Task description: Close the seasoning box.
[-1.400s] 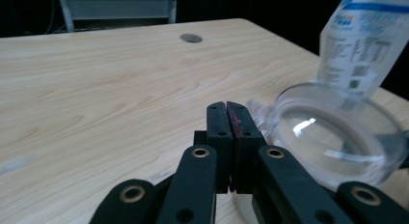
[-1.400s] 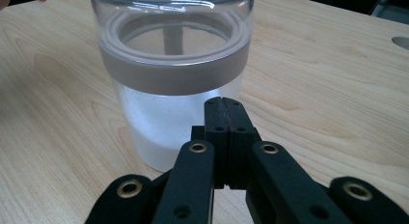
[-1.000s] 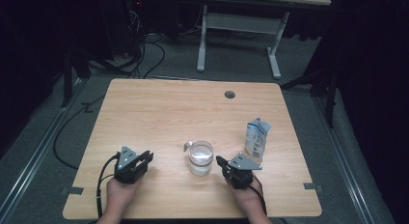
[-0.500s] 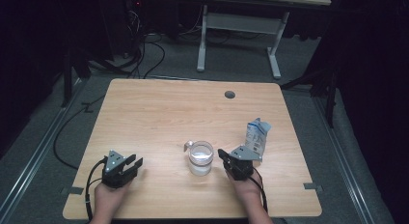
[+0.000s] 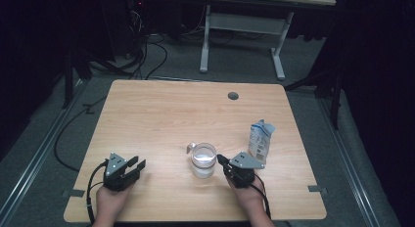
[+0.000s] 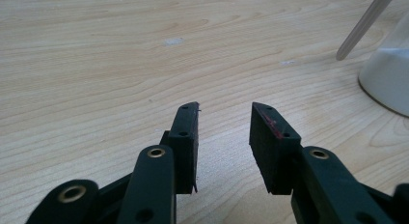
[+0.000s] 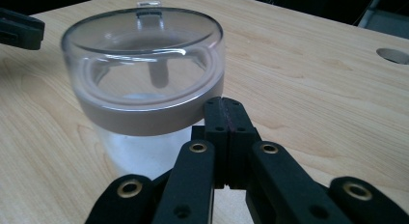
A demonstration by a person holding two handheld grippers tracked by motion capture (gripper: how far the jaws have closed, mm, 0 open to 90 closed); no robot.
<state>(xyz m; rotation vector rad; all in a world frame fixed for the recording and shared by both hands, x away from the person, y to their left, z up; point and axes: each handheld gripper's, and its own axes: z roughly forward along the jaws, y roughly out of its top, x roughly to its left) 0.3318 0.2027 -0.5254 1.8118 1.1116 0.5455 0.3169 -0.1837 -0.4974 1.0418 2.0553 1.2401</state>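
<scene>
A clear lidded cup [image 5: 203,159] stands near the table's front middle, with a pale translucent stick [image 5: 190,147] poking out on its left. My right gripper [image 5: 220,160] sits just right of the cup, its tips close to the cup wall. In the right gripper view its jaws are pressed together, shut on nothing, right beside the cup [image 7: 144,69]. My left gripper [image 5: 139,165] rests on the table to the cup's left, open and empty. In the left gripper view, the left gripper [image 6: 224,125] points at bare wood, with the cup [image 6: 388,74] and stick [image 6: 361,23] at the right edge.
A blue and white carton [image 5: 260,140] stands upright behind and right of my right hand. A round cable hole [image 5: 233,96] lies near the wooden table's [image 5: 161,114] far edge. Cables run over the floor at the left, and a desk frame stands beyond the table.
My left gripper has drawn back a little toward the near left of the table. The right gripper, cup and carton have barely moved.
</scene>
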